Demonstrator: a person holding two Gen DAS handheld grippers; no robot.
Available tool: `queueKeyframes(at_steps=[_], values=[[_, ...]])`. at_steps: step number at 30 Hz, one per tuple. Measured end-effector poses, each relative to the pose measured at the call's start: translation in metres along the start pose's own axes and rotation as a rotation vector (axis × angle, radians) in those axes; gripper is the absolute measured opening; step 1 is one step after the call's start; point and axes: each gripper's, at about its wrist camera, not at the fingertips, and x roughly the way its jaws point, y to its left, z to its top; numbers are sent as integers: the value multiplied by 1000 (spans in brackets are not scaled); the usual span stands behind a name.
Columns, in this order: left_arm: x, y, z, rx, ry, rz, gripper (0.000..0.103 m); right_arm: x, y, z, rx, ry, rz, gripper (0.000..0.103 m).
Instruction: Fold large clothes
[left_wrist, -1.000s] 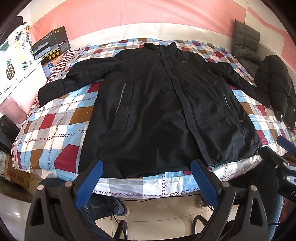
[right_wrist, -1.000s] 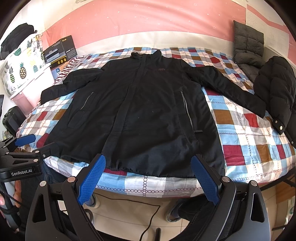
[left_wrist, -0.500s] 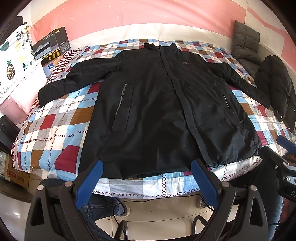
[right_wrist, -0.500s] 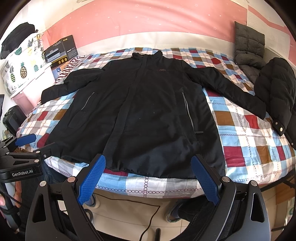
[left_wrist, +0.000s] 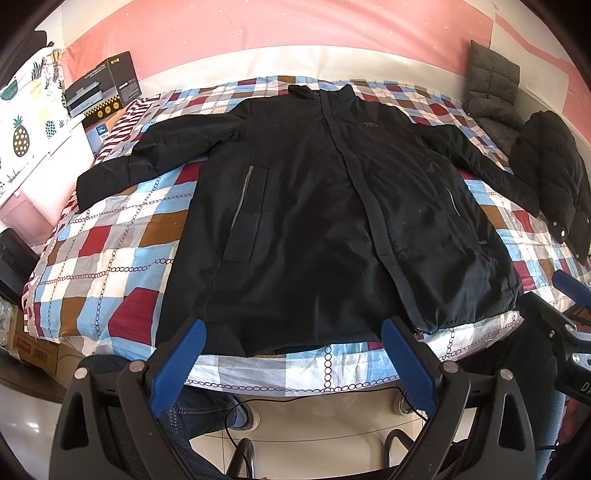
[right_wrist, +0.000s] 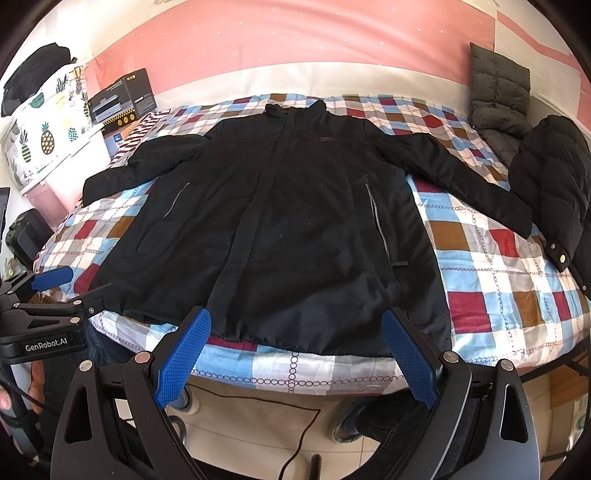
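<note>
Jacket (left_wrist: 317, 221) flat on bed (left_wrist: 110, 251) — puffer coat (left_wrist: 550, 173) beside sleeve.

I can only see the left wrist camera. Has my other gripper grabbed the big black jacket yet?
Observer: No. The right wrist camera shows the right gripper open, with its blue fingers wide apart at the black jacket's near hem.
Operator: What does my left gripper look like from there?
Observer: The left gripper is open too, by the bed's near left corner. "GenRobot.AI" is printed on its side.
Operator: Is anything else hiding from me?
Observer: Part of a hand shows at the left edge, just under that gripper.
</note>
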Motion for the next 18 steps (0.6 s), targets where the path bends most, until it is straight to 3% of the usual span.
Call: queueKeyframes(at_steps=[18], values=[[13,6,3,-14,22,6,97,10,3,4,-18,10,17,94]])
